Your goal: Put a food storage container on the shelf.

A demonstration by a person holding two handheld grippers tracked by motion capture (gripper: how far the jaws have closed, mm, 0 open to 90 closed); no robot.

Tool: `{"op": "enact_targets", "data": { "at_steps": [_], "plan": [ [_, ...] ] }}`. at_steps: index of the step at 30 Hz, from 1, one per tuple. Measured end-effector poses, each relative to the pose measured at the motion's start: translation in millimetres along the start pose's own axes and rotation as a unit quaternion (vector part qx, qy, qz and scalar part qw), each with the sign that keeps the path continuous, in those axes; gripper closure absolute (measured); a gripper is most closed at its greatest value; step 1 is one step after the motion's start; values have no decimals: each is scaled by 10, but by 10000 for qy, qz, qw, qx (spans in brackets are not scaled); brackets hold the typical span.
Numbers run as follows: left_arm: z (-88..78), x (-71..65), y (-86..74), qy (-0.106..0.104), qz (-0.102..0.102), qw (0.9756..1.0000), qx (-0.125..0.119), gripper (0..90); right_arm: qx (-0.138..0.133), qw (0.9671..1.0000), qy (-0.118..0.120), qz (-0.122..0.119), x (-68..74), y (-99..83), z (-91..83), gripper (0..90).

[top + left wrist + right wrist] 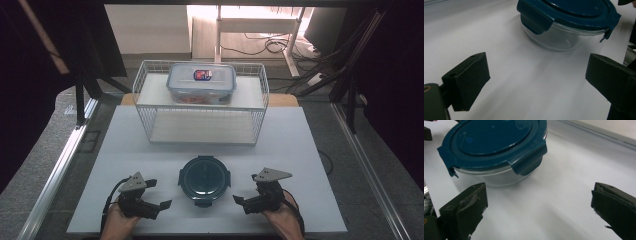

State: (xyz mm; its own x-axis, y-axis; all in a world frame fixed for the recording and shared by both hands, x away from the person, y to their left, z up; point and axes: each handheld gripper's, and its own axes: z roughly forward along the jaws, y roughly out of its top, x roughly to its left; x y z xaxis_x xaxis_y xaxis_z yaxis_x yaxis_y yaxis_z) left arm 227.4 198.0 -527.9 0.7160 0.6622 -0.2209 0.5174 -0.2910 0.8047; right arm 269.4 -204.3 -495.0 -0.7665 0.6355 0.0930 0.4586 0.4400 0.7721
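Round glass bowl (204,181) with dark teal lid sits on the white counter (300,150), near the front edge, between the two grippers. Left gripper (159,192) spread, nothing between its jaws, just left of bowl. Right gripper (246,189) spread wide too (empty), just right of it, not touching. Behind stands a wire rack (260,95) carrying a lidded rectangular box (201,82).
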Motion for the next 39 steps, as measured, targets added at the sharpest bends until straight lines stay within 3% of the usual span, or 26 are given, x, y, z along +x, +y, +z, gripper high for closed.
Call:
{"op": "enact_targets", "data": {
  "at_steps": [3,9,13,17,21,27,31,35,39],
  "plan": [
    [2,-1,24,-14,-41,10000,-25,37,-7,10000,24,-45,20,41,3,1],
    [34,1,150,-233,-112,9997,-52,27,-13,9999,42,-112,80,159,44,0],
    [93,-3,300,-281,-42,9996,42,23,44,9997,220,47,94,252,116,1],
    [183,17,448,-327,-19,9994,128,23,74,9998,185,44,112,327,158,0],
    [300,40,617,-480,4,9986,240,19,173,9994,243,194,92,398,191,0],
    [472,43,797,-750,24,9966,340,13,363,9985,359,202,75,545,282,0],
    [544,80,804,-806,-74,9958,434,11,454,9974,504,234,63,585,368,8],
    [577,165,702,-882,-276,9944,507,18,550,9960,588,397,30,529,410,35],
    [622,217,604,-1192,-462,9899,613,39,595,9928,784,690,-22,461,437,70]
  ]
}}
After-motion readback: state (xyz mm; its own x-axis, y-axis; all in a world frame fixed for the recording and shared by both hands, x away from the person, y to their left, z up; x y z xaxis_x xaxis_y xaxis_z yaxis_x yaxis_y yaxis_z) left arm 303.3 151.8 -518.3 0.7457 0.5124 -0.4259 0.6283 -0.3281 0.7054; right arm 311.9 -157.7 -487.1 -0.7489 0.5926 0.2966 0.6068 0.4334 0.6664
